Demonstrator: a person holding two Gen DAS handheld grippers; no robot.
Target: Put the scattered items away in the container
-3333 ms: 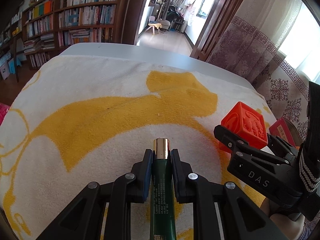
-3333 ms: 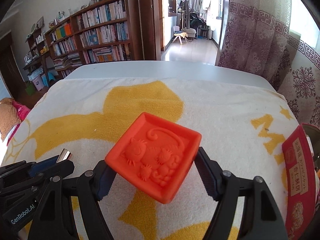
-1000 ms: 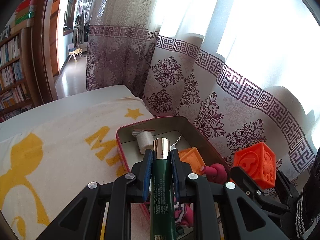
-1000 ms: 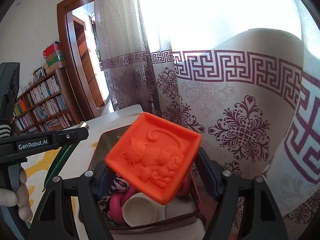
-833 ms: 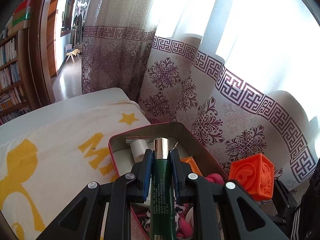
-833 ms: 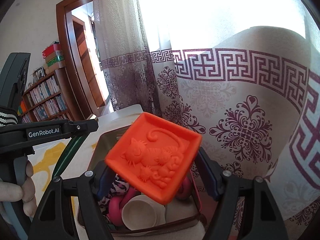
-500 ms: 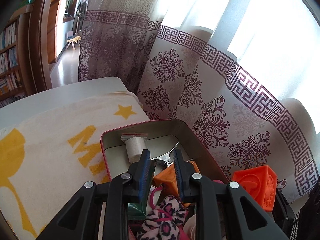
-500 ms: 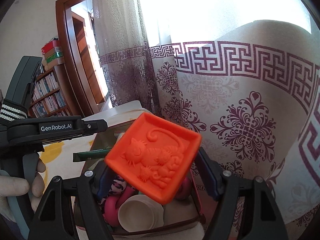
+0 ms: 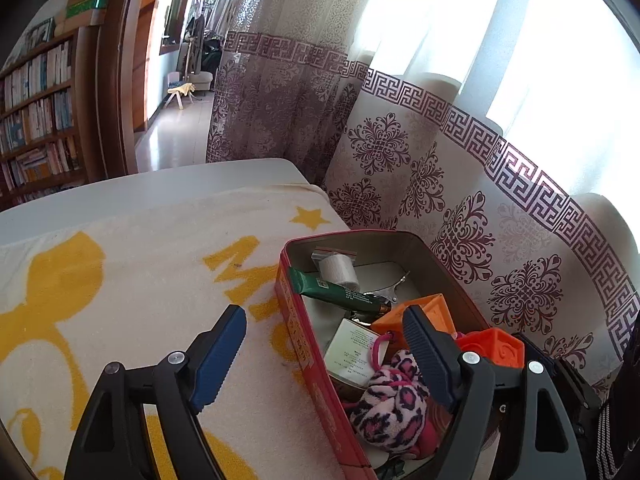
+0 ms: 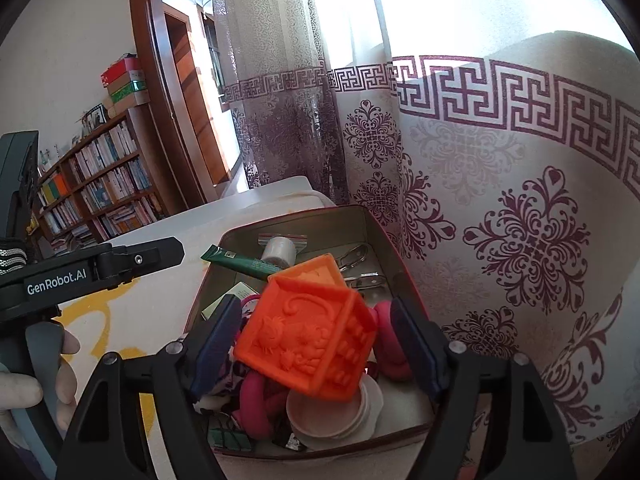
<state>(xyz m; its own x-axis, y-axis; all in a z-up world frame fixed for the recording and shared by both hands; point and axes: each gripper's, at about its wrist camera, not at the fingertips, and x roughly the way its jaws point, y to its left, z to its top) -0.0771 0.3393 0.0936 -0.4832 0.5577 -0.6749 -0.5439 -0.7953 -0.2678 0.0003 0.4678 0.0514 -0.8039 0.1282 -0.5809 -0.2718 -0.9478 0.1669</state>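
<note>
The red tin [image 9: 298,320] stands on the yellow-and-white towel by the curtain. A green tube [image 9: 340,292] lies loose inside it, slanting across the far half. My left gripper [image 9: 324,348] is opening wide with nothing held; one finger hangs over the towel, the other over the tin. In the right wrist view an orange cube [image 10: 308,336] with a tiger relief tilts over the tin [image 10: 404,280]. It sits between the fingers of my right gripper [image 10: 314,338], whose jaws are opening, with a gap showing at each pad. The same cube [image 9: 492,348] shows at the right of the left wrist view.
The tin also holds a second orange cube [image 9: 420,312], a leopard-print scrunchie [image 9: 392,396], a white roll in a bag [image 9: 338,270], a metal clip, pink rings and a white cup [image 10: 336,404]. A patterned curtain [image 9: 460,208] hangs close behind. A hand [image 10: 40,380] holds the left gripper.
The left gripper let go of the green tube, which now lies in the tin, and its jaws spread wide. The orange cube came off the right pads and tipped down toward the tin.
</note>
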